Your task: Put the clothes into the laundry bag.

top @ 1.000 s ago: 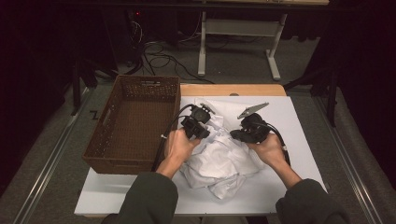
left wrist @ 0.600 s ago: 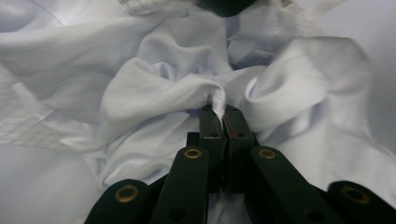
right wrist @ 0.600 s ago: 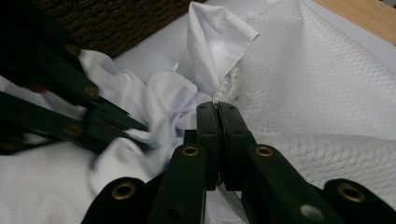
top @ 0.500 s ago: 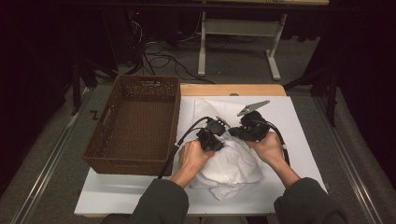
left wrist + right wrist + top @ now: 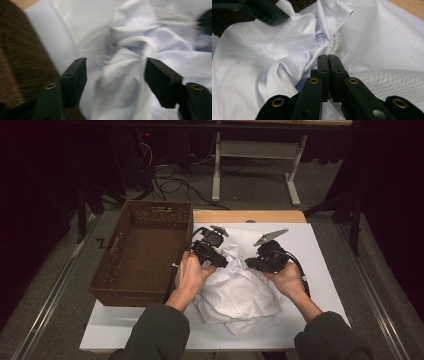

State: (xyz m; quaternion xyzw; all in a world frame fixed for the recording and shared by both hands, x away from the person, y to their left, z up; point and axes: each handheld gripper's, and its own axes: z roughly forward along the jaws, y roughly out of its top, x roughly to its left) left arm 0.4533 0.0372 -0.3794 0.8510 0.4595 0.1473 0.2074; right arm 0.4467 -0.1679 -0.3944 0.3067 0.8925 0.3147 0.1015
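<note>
White garment (image 5: 239,290) crumpled on the counter (image 5: 320,270), right of the wicker basket (image 5: 140,250). Left gripper (image 5: 115,75): jaws wide open, a raised fold of the cloth sits between them, touching neither that I can see; basket weave off the left jaw's outer side. Right gripper (image 5: 328,67): jaws pressed together, textured fabric edge at their tips; can't tell if any cloth is pinched. Smooth cloth left of them, textured right.

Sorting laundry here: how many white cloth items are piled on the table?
1 that I can separate: a crumpled white garment between the left gripper and right gripper, beside the wicker basket. Folds may hide another.
</note>
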